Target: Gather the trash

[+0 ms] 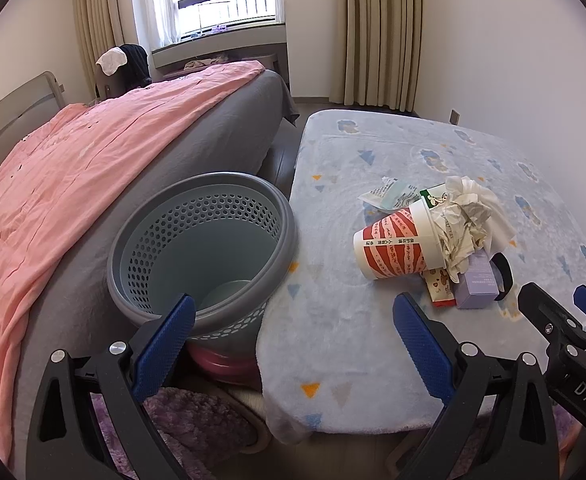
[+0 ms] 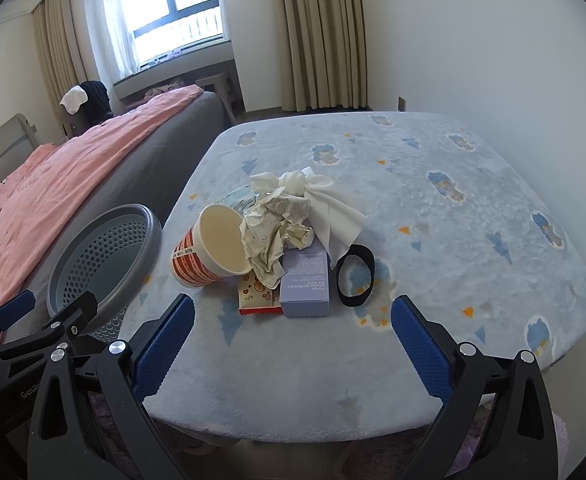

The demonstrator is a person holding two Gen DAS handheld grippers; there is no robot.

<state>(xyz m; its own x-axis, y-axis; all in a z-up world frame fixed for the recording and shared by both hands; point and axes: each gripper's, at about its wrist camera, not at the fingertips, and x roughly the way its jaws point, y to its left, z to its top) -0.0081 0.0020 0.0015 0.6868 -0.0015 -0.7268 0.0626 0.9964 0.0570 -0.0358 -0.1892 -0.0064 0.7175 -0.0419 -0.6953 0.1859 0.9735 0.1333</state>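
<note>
A pile of trash lies on the blue blanket-covered table (image 2: 433, 208): a red-and-white paper cup (image 2: 209, 248) on its side, crumpled paper (image 2: 273, 236), a white tissue (image 2: 329, 204), a purple box (image 2: 307, 280), a red snack wrapper (image 2: 255, 298) and a black band (image 2: 355, 276). The cup (image 1: 393, 242) and crumpled paper (image 1: 467, 224) also show in the left wrist view. A grey perforated bin (image 1: 201, 248) stands left of the table, also in the right wrist view (image 2: 105, 264). My left gripper (image 1: 293, 340) is open and empty between bin and table. My right gripper (image 2: 293, 340) is open and empty, short of the pile.
A bed with a pink cover (image 1: 73, 168) runs along the left, close behind the bin. A purple fluffy rug (image 1: 197, 424) lies below the table's front edge. A wall and curtains (image 2: 321, 36) stand behind the table.
</note>
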